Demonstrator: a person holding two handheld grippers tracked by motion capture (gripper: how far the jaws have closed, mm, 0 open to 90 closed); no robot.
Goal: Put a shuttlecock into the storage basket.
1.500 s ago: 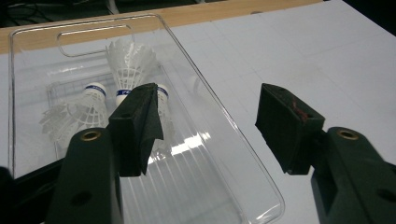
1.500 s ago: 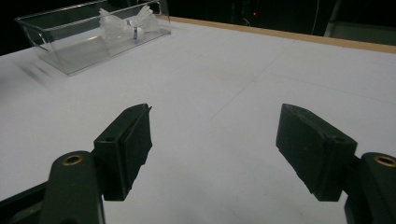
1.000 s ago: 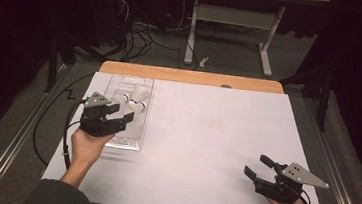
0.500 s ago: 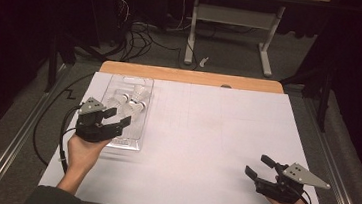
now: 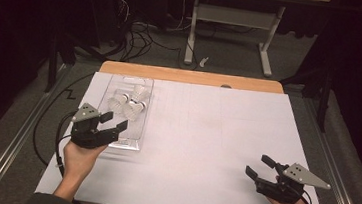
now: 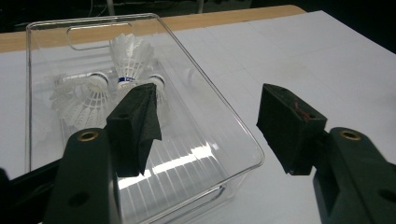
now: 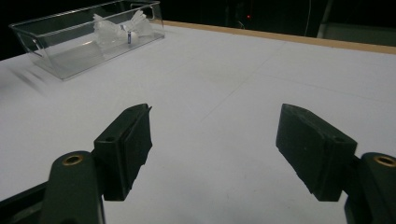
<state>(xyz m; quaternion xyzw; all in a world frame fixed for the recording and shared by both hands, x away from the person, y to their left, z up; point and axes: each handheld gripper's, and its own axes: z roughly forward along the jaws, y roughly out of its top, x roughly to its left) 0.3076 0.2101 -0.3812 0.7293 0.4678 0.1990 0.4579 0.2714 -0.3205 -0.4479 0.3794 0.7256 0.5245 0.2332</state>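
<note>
The left claw [image 5: 114, 127] has pulled back toward the person over the last second. It was farther up over the clear box [image 5: 126, 142], and now it sits at the box's near end, lower on the table [image 5: 206, 134]. It comes away with nothing in it, so I think a drop into the box has just been made, or the hand is backing off to line up for its next reach. In the left gripper view the left claw [image 6: 210, 126] is wide open, and nothing sits between its two black pads. One pad hangs over the inside of the box and the other hangs past the box's side wall, over the white table. I cannot tell if the claw touches the rim. The shuttlecocks [image 5: 129, 102] lie in the far half of the box, three of them as far as I can see, white with feathers, bunched close together. The near half of the box is bare. The right claw [image 5: 260, 171] has not moved. It rests far away at the near right part of the table, and in the right gripper view the right claw [image 7: 215, 149] is wide open too, with only white table under it.
</note>
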